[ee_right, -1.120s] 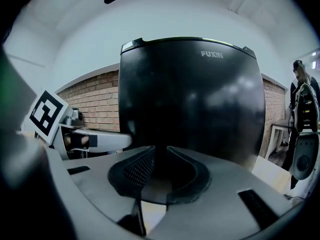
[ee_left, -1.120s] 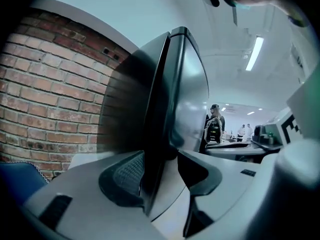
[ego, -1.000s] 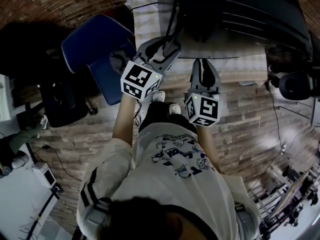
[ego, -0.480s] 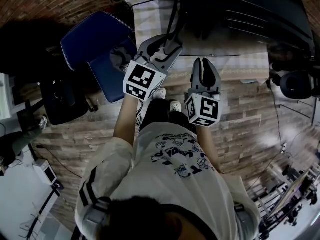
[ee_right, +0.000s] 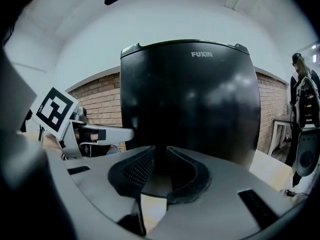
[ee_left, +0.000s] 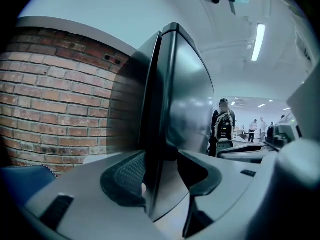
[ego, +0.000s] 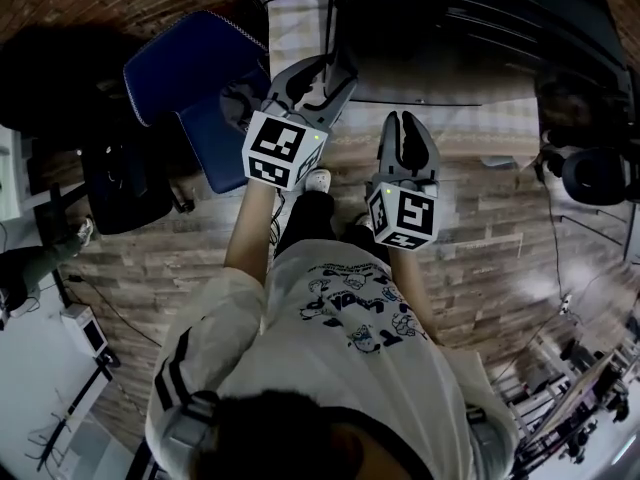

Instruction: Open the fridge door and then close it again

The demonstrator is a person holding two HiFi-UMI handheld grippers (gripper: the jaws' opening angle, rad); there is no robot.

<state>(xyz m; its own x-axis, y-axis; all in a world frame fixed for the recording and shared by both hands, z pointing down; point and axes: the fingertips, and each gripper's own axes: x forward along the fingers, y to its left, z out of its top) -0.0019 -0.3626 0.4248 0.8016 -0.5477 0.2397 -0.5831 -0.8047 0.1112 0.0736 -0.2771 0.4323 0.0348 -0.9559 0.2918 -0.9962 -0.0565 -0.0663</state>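
**DOOR CYCLE: STATUS AT THE DOOR EDGE**

**1. Progress.** The fridge stands on the table, ahead of both grippers. In the right gripper view the door lies flush with the fridge body. No gap and no interior show. Judged from this, the door is shut or at most barely cracked. The pictures do not settle whether this is the grip before opening or the end of closing. If it is the grip before opening, the whole cycle remains: swing the door open, then swing it back until it seats.

**2. Left gripper.** Its fingers are closed on the door's free vertical edge, which runs up between them and fills the gap.
- The textured pad sits against the side face of that edge.
- The opposite finger lies on the door's front face.
- Both appear to bear on the door, though contact at the front face is in shadow.
- The fridge's side wall lies outboard of the textured pad.
- The door front stretches away past the opposite finger.

**3. Right gripper.** Its fingers stand a little apart and hold nothing. The door front lies beyond the fingertips, square ahead and not between them. The left gripper shows to the left of these fingers, reaching the same door edge.

**4. Next action (judgement).** A pull on the gripped edge should follow an arc about the hinge side, which lies on the far side of the door from the left fingers.
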